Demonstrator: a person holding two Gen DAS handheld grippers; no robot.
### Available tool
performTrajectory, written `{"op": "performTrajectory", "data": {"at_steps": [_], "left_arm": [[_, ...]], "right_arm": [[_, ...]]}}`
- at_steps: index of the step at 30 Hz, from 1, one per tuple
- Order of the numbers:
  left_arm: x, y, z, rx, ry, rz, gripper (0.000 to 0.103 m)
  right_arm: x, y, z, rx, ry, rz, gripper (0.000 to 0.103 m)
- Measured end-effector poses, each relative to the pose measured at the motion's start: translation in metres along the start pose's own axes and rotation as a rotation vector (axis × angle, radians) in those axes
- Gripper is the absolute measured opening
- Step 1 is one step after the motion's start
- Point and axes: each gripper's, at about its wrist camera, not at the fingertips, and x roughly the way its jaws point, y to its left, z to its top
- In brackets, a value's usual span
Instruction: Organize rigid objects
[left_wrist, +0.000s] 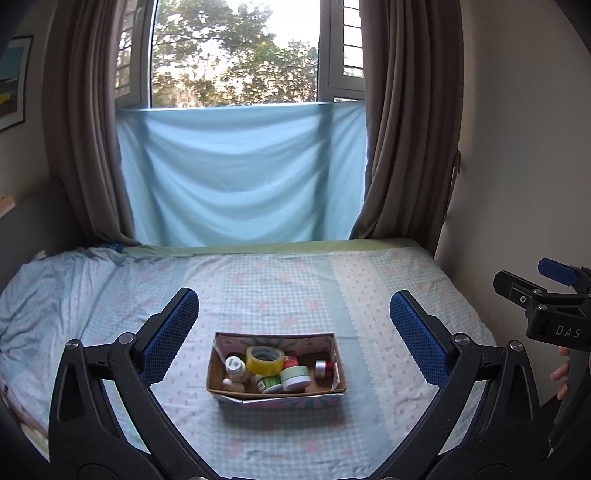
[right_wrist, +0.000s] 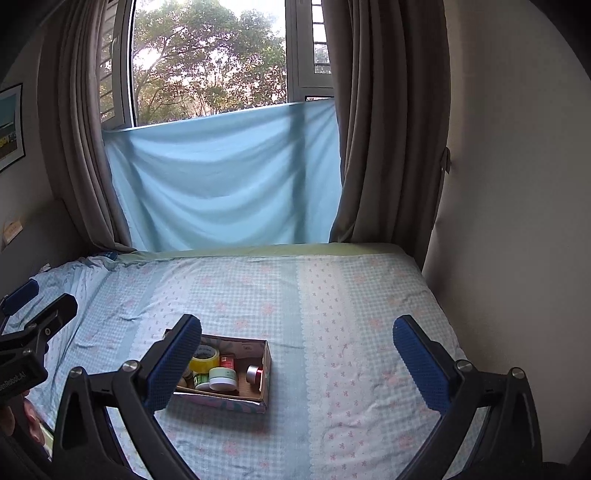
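Observation:
A small cardboard box (left_wrist: 334, 345) sits on the bed in front of me; it also shows in the right wrist view (right_wrist: 266, 373). Inside lie a yellow tape roll (left_wrist: 264, 359), a white bottle (left_wrist: 236, 368), a pale green jar (left_wrist: 294, 377), a green-labelled jar (left_wrist: 269, 384) and a red-and-silver jar (left_wrist: 323, 368). My left gripper (left_wrist: 293, 325) is open and empty, held above and short of the box. My right gripper (right_wrist: 297, 354) is open and empty, to the right of the box; its left finger hides the box's left end.
The bed (left_wrist: 369, 295) has a light blue checked sheet with a crumpled part at the far left (left_wrist: 48, 295). A wall (right_wrist: 517, 221) runs along its right side. Brown curtains (left_wrist: 402, 147) and a hung blue cloth (left_wrist: 240, 177) stand behind it.

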Motion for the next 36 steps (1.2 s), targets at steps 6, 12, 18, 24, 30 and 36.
{"op": "performTrajectory", "data": {"at_steps": [6,12,18,24,30,36], "left_arm": [[0.001,-0.002,0.000,0.003,0.001,0.000,0.103],[0.002,-0.005,-0.002,0.008,-0.001,-0.003,0.103],[0.001,-0.006,-0.002,0.014,-0.003,-0.006,0.103],[0.000,-0.010,-0.003,0.024,-0.008,-0.002,0.103],[-0.001,-0.010,-0.003,0.021,-0.011,-0.007,0.103],[-0.001,-0.008,-0.003,0.015,-0.009,0.005,0.103]], "right_arm": [[0.000,0.000,0.000,-0.002,0.002,0.002,0.103],[0.000,0.000,0.000,-0.002,0.002,0.003,0.103],[0.001,-0.001,0.000,-0.002,0.002,0.004,0.103],[0.001,0.000,0.001,-0.004,0.005,0.005,0.103],[0.002,0.000,0.002,-0.007,0.002,0.004,0.103],[0.001,0.001,0.001,-0.008,0.001,0.001,0.103]]}}
